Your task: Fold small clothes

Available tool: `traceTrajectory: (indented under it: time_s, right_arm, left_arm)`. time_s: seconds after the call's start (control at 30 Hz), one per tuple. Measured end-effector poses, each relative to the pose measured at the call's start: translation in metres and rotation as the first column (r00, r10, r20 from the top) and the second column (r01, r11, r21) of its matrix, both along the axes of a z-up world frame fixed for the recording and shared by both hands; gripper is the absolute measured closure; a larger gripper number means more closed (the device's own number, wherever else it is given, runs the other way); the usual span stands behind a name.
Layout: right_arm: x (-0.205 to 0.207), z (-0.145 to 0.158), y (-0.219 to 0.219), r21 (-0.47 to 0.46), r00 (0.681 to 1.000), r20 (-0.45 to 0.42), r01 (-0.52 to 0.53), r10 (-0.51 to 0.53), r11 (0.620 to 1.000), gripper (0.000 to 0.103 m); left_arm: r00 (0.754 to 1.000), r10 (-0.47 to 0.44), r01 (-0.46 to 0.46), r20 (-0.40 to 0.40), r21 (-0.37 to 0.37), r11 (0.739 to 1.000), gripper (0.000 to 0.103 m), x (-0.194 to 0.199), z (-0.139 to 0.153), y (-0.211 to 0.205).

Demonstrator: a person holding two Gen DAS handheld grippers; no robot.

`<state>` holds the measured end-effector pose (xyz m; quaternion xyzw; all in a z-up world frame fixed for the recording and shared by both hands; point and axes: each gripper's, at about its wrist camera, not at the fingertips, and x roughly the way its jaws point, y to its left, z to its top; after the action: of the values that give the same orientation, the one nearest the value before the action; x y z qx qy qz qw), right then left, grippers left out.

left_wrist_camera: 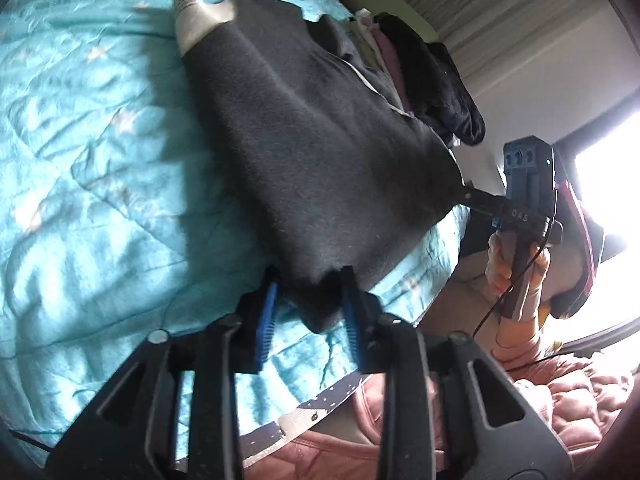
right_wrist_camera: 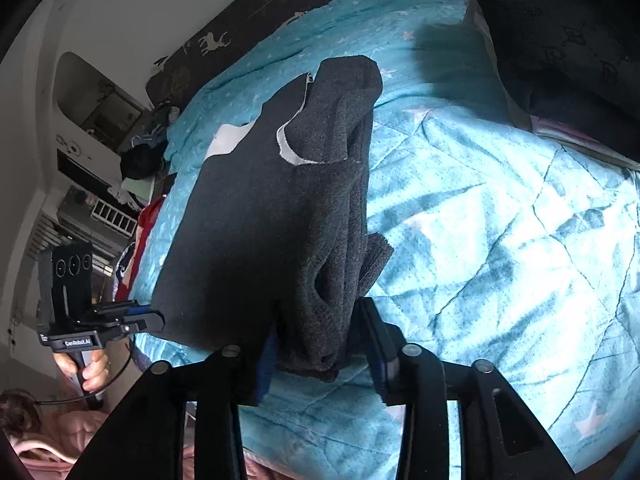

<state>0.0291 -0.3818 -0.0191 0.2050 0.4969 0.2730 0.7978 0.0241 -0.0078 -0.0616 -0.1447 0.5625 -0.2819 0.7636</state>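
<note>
Evidently the fold is only partly made. A dark garment (left_wrist_camera: 320,152) is held stretched above the blue quilt (left_wrist_camera: 92,184), its near edge raised and its far end resting on the bed. The left gripper (left_wrist_camera: 310,304) is clamped on one near corner; the right gripper (right_wrist_camera: 320,344) is clamped on the other, where several layers are bunched. One side appears already doubled over, with a pale lining (right_wrist_camera: 288,152) exposed. The raised edge remains to be carried over and laid flat. A pile of other clothes (left_wrist_camera: 432,80) lies beyond, seemingly awaiting folding.
</note>
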Motion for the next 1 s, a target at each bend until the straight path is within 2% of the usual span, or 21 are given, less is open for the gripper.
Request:
traceTrajectory:
  time_s: [0.03, 0.1, 0.23, 0.37, 0.5, 0.7, 1.0]
  right_arm:
    - [0.004, 0.003, -0.003, 0.0, 1.0, 0.011, 0.004, -0.004, 1.0, 0.048]
    - [0.017, 0.009, -0.01, 0.002, 0.999, 0.038, 0.019, -0.019, 1.0, 0.043]
    - [0.052, 0.014, -0.015, 0.047, 0.999, 0.03, 0.026, -0.027, 0.999, 0.04]
    - [0.088, 0.01, -0.003, 0.038, 1.0, 0.007, -0.006, 0.006, 0.999, 0.04]
    - [0.11, 0.001, 0.008, 0.047, 0.999, -0.023, -0.043, 0.045, 0.998, 0.04]
    - [0.134, -0.004, 0.015, 0.072, 0.996, -0.039, -0.072, 0.075, 0.995, 0.04]
    - [0.175, -0.005, 0.045, 0.069, 0.982, -0.035, -0.183, 0.186, 0.981, 0.034]
  left_arm:
    - [1.0, 0.031, -0.031, -0.003, -0.005, 0.999, 0.054, 0.003, 0.0, 0.005]
    - [0.997, 0.079, -0.079, 0.021, 0.004, 0.997, 0.052, 0.01, 0.005, 0.015]
    - [0.986, 0.143, -0.146, 0.086, 0.025, 0.989, 0.04, 0.034, 0.014, 0.03]
    - [0.982, 0.172, -0.176, 0.079, 0.039, 0.984, 0.04, 0.065, 0.01, 0.036]
    - [0.985, 0.163, -0.166, 0.059, 0.05, 0.985, 0.04, 0.093, 0.002, 0.032]
    - [0.988, 0.155, -0.155, 0.024, 0.021, 0.988, 0.039, 0.13, -0.006, 0.023]
    - [0.994, 0.099, -0.1, 0.049, 0.017, 0.995, 0.039, 0.168, -0.009, 0.014]
